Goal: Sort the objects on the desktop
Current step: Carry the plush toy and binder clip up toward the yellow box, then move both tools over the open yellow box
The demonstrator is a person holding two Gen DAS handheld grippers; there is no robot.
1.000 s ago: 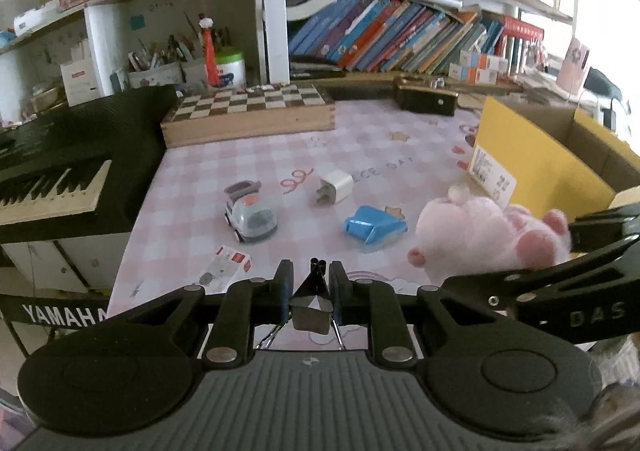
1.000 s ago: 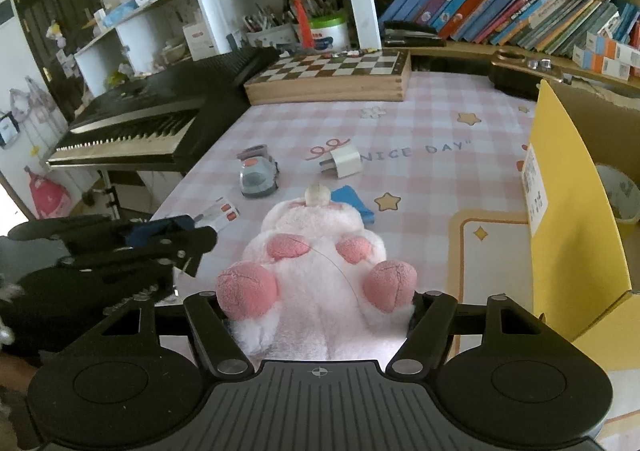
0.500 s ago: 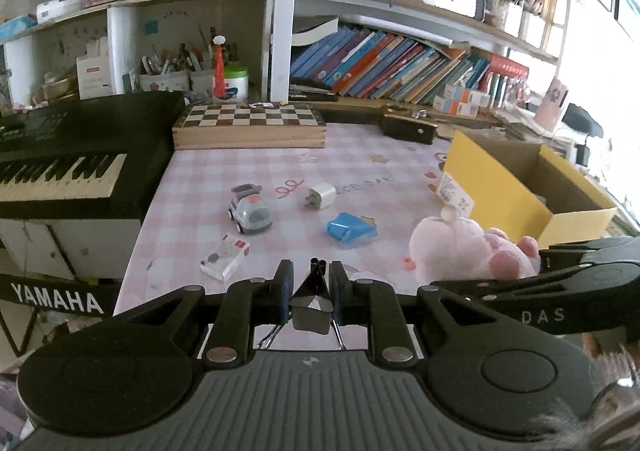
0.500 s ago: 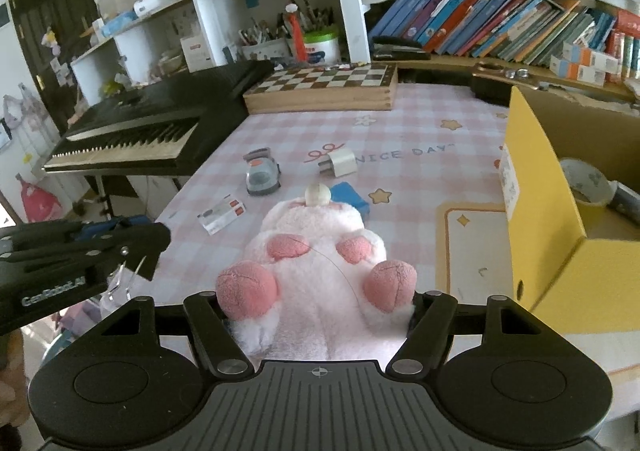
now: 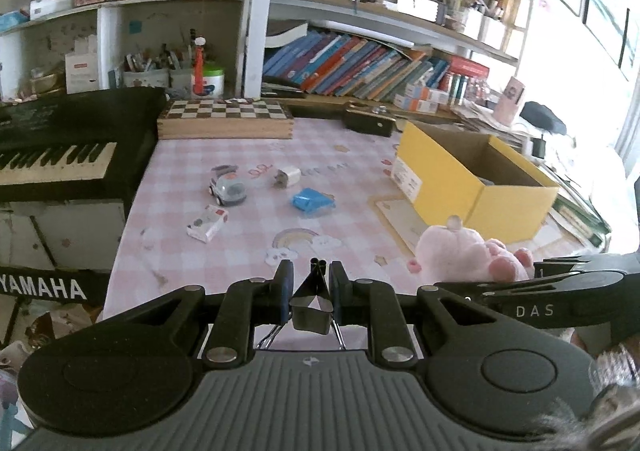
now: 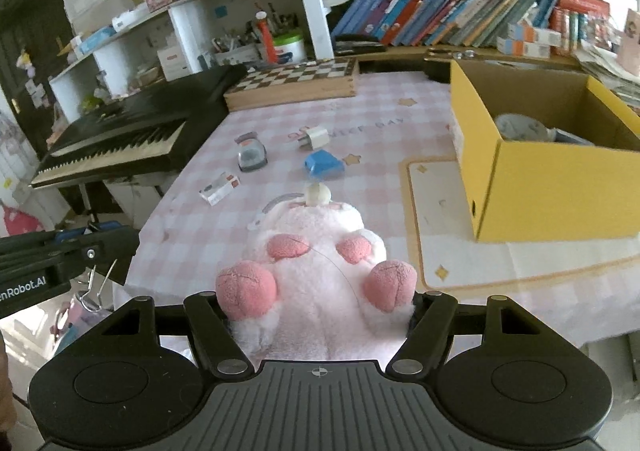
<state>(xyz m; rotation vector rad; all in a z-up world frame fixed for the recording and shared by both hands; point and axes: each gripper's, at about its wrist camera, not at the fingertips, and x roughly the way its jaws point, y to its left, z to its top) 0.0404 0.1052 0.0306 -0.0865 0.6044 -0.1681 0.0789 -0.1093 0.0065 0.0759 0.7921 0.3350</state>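
Desk-sorting stock, mid-task. Left gripper (image 5: 310, 293): jaws closed tight on a black binder clip (image 5: 313, 305), its wire handles trailing back toward the camera. Right gripper (image 6: 320, 315): jaws closed around the rump of a pink plush toy (image 6: 316, 251), which is carried clear of the table with its pink feet toward the camera. In the left wrist view the plush sits at 4 o'clock, just short of the near corner of the yellow cardboard box (image 5: 516, 199). In the right wrist view the box stands at 2 o'clock with its top open; a pale round item (image 6: 520, 127) already lies inside, along with something else too hidden to name. Judged status: part of the sorting appears done, two items are in hand and look bound for the box, neither yet released. Outstanding on the pink checked tablecloth (image 5: 340, 171), all well apart from the box, around 11 to 12 o'clock in the left wrist view: a small toy car (image 5: 227, 190), a white plug adapter (image 5: 287, 176), a blue object (image 5: 313, 203), and a small white-and-red packet (image 5: 207, 224). Fixtures, probably not for sorting: a chessboard box (image 5: 226, 119) at 12 o'clock, a black keyboard (image 5: 64, 147) at 9 o'clock, bookshelves (image 5: 360, 67) behind.
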